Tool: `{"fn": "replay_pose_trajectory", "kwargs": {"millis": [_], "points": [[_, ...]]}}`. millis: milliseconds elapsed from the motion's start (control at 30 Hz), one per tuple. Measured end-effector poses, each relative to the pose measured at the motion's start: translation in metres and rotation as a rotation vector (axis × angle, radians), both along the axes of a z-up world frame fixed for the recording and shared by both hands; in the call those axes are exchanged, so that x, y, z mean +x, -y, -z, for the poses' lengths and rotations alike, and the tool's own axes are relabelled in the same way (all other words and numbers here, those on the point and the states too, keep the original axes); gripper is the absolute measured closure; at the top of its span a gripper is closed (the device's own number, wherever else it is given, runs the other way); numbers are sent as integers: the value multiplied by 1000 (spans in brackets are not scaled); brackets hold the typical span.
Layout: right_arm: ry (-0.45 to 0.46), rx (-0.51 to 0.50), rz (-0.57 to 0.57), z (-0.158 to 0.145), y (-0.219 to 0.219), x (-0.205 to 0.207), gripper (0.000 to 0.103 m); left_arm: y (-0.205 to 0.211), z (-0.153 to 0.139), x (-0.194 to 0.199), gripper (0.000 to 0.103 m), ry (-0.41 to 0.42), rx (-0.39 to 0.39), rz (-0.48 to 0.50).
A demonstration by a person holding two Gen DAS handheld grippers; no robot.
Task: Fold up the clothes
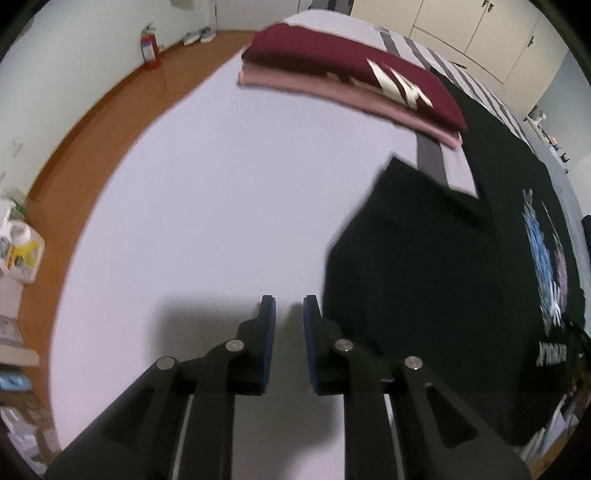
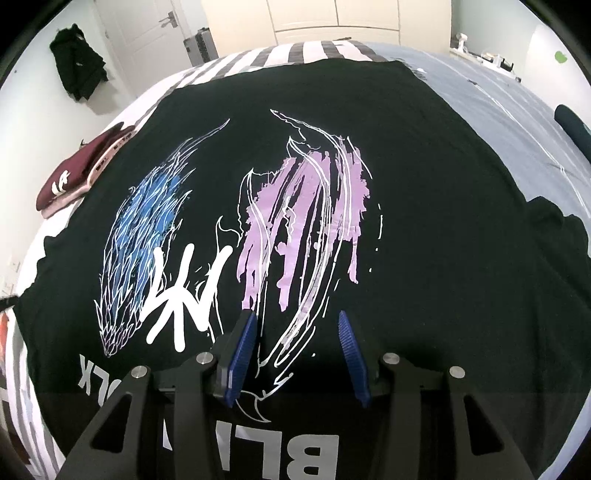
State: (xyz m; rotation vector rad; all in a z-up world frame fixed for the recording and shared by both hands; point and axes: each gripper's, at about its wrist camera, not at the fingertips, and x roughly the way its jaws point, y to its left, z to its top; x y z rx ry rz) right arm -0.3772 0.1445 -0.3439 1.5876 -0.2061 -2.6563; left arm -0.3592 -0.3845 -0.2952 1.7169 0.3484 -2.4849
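A black T-shirt (image 2: pixel 424 166) with a blue and pink print lies spread flat on the bed, print side up. My right gripper (image 2: pixel 295 317) hovers open over its lower middle, with nothing between the blue pads. In the left wrist view the shirt's sleeve (image 1: pixel 406 240) reaches onto the white sheet (image 1: pixel 203 184). My left gripper (image 1: pixel 289 302) is just left of that sleeve over bare sheet, its fingers narrowly apart and empty. A folded maroon garment (image 1: pixel 332 62) rests on a folded pink one (image 1: pixel 369 107) at the far side; this stack (image 2: pixel 70 177) also shows left of the shirt.
The bed edge curves along a wooden floor (image 1: pixel 92 122) on the left. A fire extinguisher (image 1: pixel 149 50) stands by the wall, and bottles (image 1: pixel 22 247) sit at floor level. Wardrobe doors (image 2: pixel 306 14), a suitcase (image 2: pixel 201 44) and a hanging dark garment (image 2: pixel 77 62) are beyond the bed.
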Motion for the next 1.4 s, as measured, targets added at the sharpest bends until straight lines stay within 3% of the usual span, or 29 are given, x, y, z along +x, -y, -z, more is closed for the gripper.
{"fn": "replay_pose_trajectory", "kwargs": {"millis": [133, 400, 567, 633, 733, 900, 1133, 1200, 1267, 1400], "points": [[0, 0, 1, 0, 1, 0, 59, -17, 23, 12, 90, 45, 60, 30], [3, 10, -13, 0, 2, 0, 59, -19, 19, -13, 90, -21, 82, -23], [1, 10, -14, 0, 2, 0, 59, 23, 12, -39, 90, -102, 89, -205], [-1, 9, -12, 0, 2, 0, 59, 33, 7, -38, 90, -110, 62, -228], [-5, 7, -10, 1, 2, 2, 59, 30, -2, -27, 90, -103, 17, -190], [-4, 1, -3, 0, 2, 3, 59, 10, -11, 9, 90, -57, 72, -136], [-1, -1, -24, -1, 4, 5, 59, -27, 1, 19, 90, -31, 28, -48], [-1, 1, -36, -1, 5, 6, 59, -37, 4, 21, 69, -24, 13, -23], [-2, 4, -45, 0, 5, 6, 59, -46, 7, 22, 57, -23, -1, -2], [-2, 5, -44, 0, 4, 6, 59, -45, 8, 12, 57, -55, -23, 11]]}}
